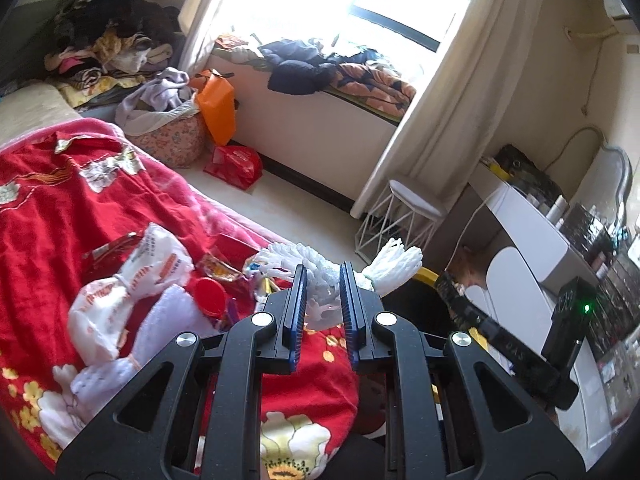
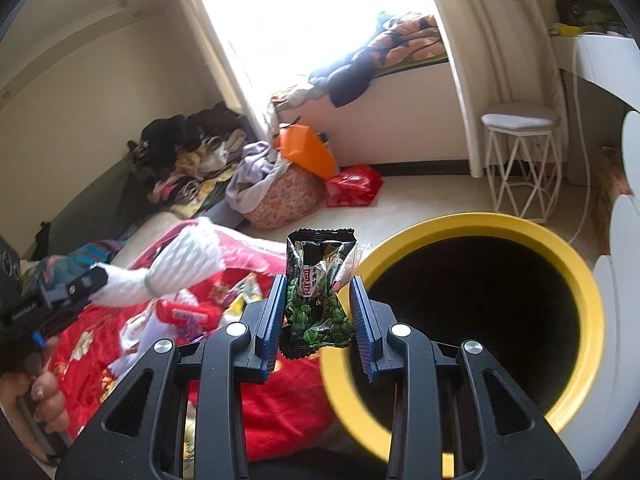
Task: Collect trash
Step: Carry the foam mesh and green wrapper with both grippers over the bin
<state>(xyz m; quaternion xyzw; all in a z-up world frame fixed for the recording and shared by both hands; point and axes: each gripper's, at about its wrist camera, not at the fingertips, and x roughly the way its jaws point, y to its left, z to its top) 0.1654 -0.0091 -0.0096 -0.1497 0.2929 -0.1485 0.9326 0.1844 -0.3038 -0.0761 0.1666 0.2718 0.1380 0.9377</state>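
My left gripper (image 1: 323,276) is shut on a white foam fruit net (image 1: 384,270), held above the red bedspread (image 1: 60,208); the net also shows in the right wrist view (image 2: 184,264). My right gripper (image 2: 318,288) holds a green and black snack packet (image 2: 316,292) between its fingers, just left of the yellow-rimmed black bin (image 2: 472,304). More trash lies on the bed: white printed wrappers (image 1: 132,280), a red lid (image 1: 208,296) and small bright wrappers (image 1: 218,268).
A white wire stool (image 2: 520,160) stands by the curtain. A floral basket of clothes (image 2: 280,196), an orange bag (image 2: 304,148) and a red bag (image 2: 352,186) sit on the floor. A white desk (image 1: 532,232) is at the right.
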